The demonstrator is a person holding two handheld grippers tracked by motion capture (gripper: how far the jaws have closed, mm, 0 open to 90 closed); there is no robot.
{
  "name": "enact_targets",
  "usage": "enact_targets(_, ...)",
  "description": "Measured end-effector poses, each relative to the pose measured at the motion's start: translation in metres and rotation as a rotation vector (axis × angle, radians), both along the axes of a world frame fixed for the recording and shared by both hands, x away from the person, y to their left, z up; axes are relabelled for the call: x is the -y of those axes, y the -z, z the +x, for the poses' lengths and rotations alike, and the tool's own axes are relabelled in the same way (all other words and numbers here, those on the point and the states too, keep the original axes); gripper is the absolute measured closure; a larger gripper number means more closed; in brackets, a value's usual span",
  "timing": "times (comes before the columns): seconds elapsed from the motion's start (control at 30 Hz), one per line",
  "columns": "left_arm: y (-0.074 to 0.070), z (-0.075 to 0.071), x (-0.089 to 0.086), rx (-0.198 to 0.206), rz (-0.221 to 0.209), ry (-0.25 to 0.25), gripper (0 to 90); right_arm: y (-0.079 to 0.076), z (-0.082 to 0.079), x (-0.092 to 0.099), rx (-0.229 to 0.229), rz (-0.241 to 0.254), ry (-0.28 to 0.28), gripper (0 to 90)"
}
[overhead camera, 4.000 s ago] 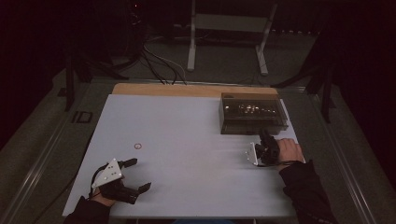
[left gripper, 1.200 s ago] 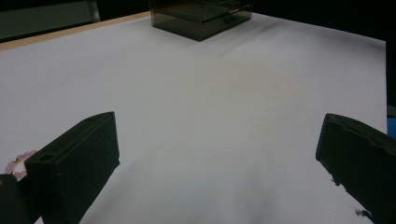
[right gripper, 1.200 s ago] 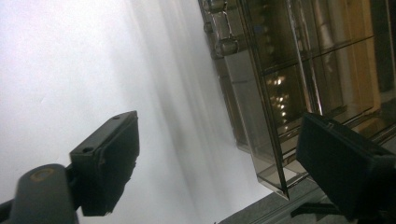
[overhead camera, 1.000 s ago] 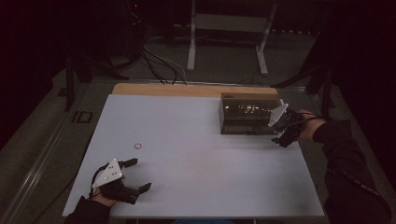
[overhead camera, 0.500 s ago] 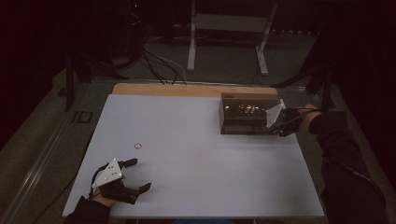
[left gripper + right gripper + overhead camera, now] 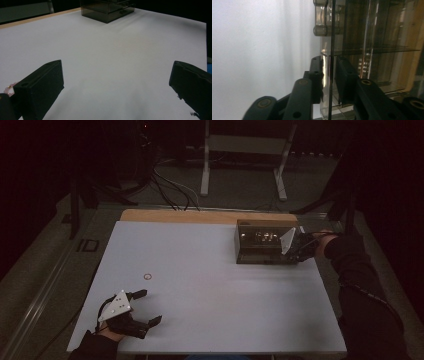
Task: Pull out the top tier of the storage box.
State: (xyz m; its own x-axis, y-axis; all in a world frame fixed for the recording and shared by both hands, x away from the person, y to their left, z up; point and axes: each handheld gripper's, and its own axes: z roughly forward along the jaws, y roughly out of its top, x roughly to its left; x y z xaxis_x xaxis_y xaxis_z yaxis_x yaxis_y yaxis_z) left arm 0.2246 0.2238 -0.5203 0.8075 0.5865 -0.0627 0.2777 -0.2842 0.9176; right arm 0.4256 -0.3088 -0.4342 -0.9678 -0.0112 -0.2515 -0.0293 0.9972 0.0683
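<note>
A dark see-through drawer box [image 6: 260, 247] stands at the back right of the white table [image 6: 210, 285]; it also lies far off in the left gripper view as the box [image 6: 107, 11]. My right gripper [image 6: 295, 253] is at the box's right end. In the right gripper view its jaws [image 6: 329, 61] straddle a thin clear panel [image 6: 331, 37] of the box; they have just been closing, and a sliver of gap still shows on one side. My left gripper [image 6: 150, 306] rests open and empty at the front left, jaws wide apart [image 6: 117, 75].
A small pink bead ring [image 6: 147, 276] lies on the table ahead of the left gripper; its beads [image 6: 8, 89] peek out beside the left jaw. A wooden strip [image 6: 200, 216] edges the table's far side. Cables and a stand sit on the floor behind.
The right hand went from the table's right side up to the box's right end, then edged left and slightly down against it. The left gripper stayed still.
</note>
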Motion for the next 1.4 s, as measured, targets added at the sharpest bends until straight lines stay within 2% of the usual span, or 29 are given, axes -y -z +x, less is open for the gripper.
enact_targets(0.13, 0.0, 0.0, 0.0, -0.004, 0.001, 0.001, 1.0, 0.0, 0.003, 0.001, -0.022, 0.0, -0.009, 83.2)
enact_targets(0.5, 0.001, 0.0, 0.0, -0.006, 0.001, -0.001, 1.0, -0.002, 0.007, 0.002, -0.074, 0.013, -0.018, 85.6)
enact_targets(1.0, 0.001, 0.0, 0.0, -0.008, 0.004, 0.0, 1.0, -0.003, -0.008, 0.006, -0.113, 0.042, -0.033, 86.3)
enact_targets(1.4, 0.001, 0.001, 0.001, -0.01, 0.009, 0.003, 1.0, -0.002, -0.021, 0.007, -0.126, 0.064, -0.044, 86.8)
